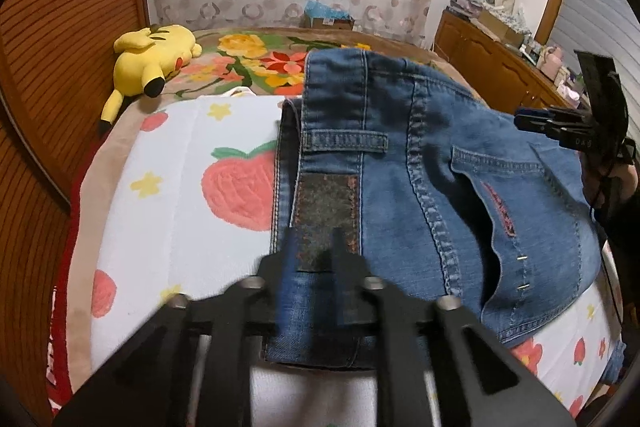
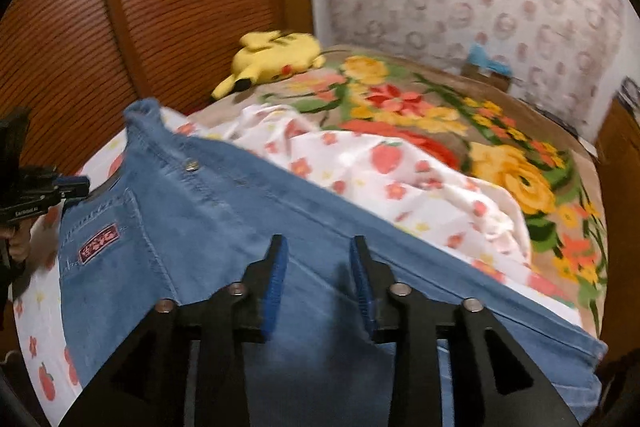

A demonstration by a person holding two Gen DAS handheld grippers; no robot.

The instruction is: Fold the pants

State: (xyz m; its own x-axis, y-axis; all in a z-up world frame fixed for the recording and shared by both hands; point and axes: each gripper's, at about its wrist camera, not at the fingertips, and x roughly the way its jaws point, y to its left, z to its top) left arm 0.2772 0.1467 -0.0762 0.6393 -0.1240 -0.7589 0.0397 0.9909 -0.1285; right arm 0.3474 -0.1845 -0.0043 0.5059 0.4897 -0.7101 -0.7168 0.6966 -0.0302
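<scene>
Blue jeans (image 1: 440, 147) lie on the bed, back side up, with a dark leather patch (image 1: 326, 203) on the waistband and a back pocket (image 1: 520, 207). My left gripper (image 1: 315, 247) is low over the waistband. Its blurred fingers stand apart on either side of the patch, and the denim lies flat between them. In the right wrist view the jeans (image 2: 200, 207) run across the frame with a red label (image 2: 100, 239). My right gripper (image 2: 318, 259) hangs open just above the denim, blue pads apart. Each gripper shows in the other's view: the right gripper (image 1: 524, 121) and the left gripper (image 2: 76, 187).
A white strawberry-print sheet (image 1: 180, 187) lies under the jeans and is bunched up behind them (image 2: 400, 179). A floral blanket (image 2: 440, 107) covers the far bed. A yellow plush toy (image 1: 148, 59) lies by the slatted wooden wall (image 1: 60, 27). A wooden cabinet (image 1: 480, 59) stands at the right.
</scene>
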